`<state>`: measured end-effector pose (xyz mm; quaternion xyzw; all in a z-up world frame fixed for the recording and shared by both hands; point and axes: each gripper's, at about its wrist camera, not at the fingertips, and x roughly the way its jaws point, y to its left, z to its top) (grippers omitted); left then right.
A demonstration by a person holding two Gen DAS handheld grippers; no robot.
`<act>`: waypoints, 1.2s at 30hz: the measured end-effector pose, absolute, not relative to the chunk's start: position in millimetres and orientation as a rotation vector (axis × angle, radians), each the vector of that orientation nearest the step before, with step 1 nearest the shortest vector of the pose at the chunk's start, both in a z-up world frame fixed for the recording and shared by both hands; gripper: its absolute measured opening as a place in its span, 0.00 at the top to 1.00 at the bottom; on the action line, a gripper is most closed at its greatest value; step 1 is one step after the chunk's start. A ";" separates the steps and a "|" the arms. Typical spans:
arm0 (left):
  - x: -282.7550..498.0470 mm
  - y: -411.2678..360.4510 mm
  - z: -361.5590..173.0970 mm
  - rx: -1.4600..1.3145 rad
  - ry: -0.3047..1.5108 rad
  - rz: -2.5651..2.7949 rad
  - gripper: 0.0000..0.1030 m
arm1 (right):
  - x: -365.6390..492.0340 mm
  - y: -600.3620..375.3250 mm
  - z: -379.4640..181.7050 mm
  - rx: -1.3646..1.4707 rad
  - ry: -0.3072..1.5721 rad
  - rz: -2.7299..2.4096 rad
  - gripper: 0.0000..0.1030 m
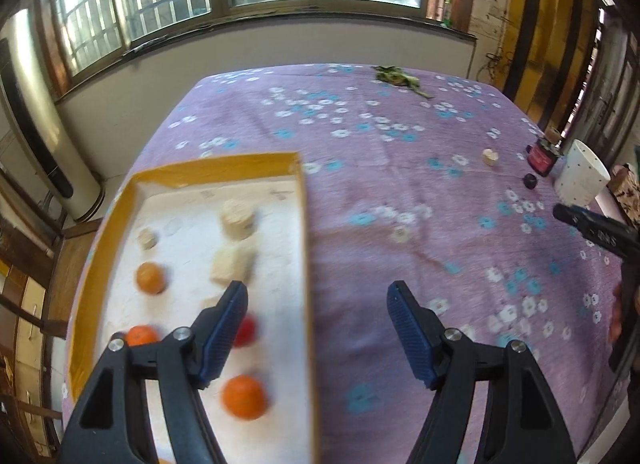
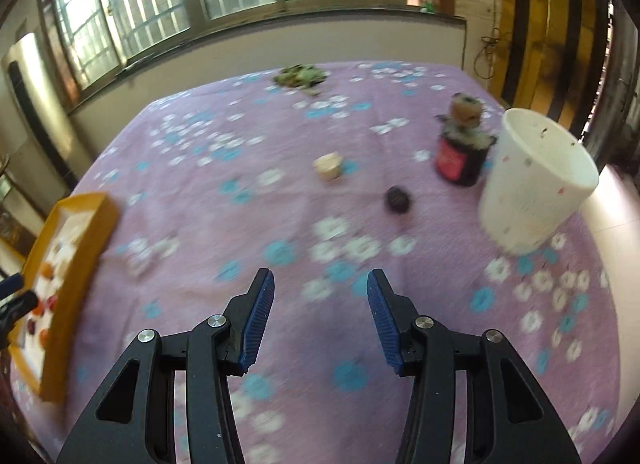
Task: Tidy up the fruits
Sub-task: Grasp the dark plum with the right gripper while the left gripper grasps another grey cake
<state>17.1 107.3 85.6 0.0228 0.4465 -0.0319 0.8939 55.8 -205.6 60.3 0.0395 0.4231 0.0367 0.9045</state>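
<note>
A yellow-rimmed tray point(image 1: 188, 166) with a white floor lies at the table's left. In it are three oranges, the nearest one point(image 1: 244, 396), a red fruit point(image 1: 246, 330) and several pale blocks point(image 1: 236, 220). My left gripper point(image 1: 316, 292) is open and empty, its left finger over the tray's right side. My right gripper point(image 2: 320, 278) is open and empty above the purple cloth. A small dark fruit point(image 2: 397, 200) and a pale block point(image 2: 328, 167) lie ahead of it. The tray shows in the right wrist view point(image 2: 76, 240) at far left.
A white speckled cup point(image 2: 532, 180) and a dark jar with a red label point(image 2: 460, 156) stand at the right. Green leaves point(image 2: 300, 76) lie at the far edge. The flowered purple cloth point(image 2: 240, 152) covers the table. Windows and a wall are behind.
</note>
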 end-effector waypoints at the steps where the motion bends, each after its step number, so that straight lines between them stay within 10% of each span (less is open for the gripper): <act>1: 22.3 96.5 85.3 0.057 0.931 -0.082 0.27 | 66.0 -216.0 56.6 0.085 0.874 0.069 0.54; 9: 79.9 21.3 78.9 0.159 0.947 -0.137 0.27 | 134.5 -254.7 20.4 0.121 0.921 0.070 0.54; 15: 129.4 -34.2 64.5 0.211 0.977 -0.193 0.27 | 147.4 -258.0 14.0 0.046 0.915 0.115 0.79; 28: 213.7 -135.1 25.2 0.145 1.015 -0.290 0.27 | 139.1 -273.0 22.4 0.084 0.885 0.181 0.80; 34: 221.4 -146.2 16.4 0.134 1.018 -0.336 0.73 | 129.6 -281.1 20.3 0.100 0.898 0.166 0.80; 36: 219.4 -141.9 17.6 0.112 1.027 -0.348 0.73 | 124.7 -281.5 20.9 0.104 0.897 0.158 0.80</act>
